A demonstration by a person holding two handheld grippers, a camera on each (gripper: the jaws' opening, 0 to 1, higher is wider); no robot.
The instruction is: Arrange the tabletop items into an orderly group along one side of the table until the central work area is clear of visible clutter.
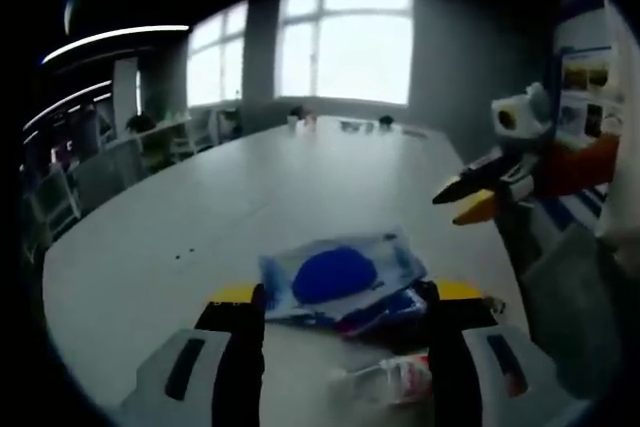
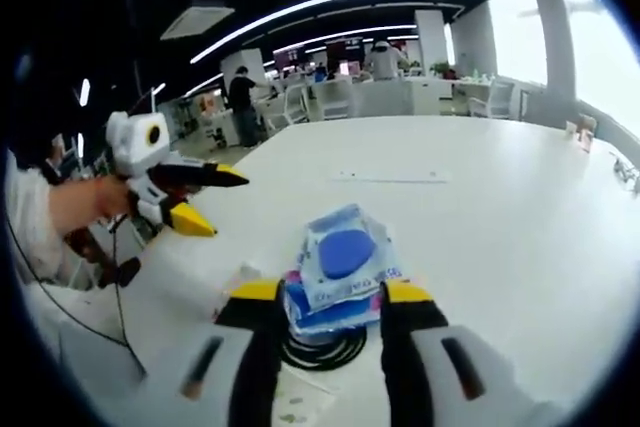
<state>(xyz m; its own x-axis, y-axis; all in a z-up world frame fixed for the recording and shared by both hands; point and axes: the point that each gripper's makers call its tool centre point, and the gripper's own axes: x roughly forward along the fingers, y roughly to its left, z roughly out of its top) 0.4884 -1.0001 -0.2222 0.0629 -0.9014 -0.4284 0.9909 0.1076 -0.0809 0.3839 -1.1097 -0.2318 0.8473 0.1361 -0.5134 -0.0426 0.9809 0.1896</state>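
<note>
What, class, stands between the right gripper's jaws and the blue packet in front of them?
Nothing visible. In the right gripper view, the right gripper has its jaws open either side of the blue packet, which tops a small pile over a black cable coil.

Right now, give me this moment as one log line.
left gripper: open, raised | right gripper: open around blue packet | cable coil: under packets

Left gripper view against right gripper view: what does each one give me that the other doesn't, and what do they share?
Left gripper view: a crumpled clear wrapper lying close by its own tongs, a printed banner at the right, and the right gripper in the air with tongs apart.
Right gripper view: a coiled black cable under the packet stack, a person standing far back, and the left gripper, hand-held, with tongs apart.
Shared: the blue packet on the white table.
</note>
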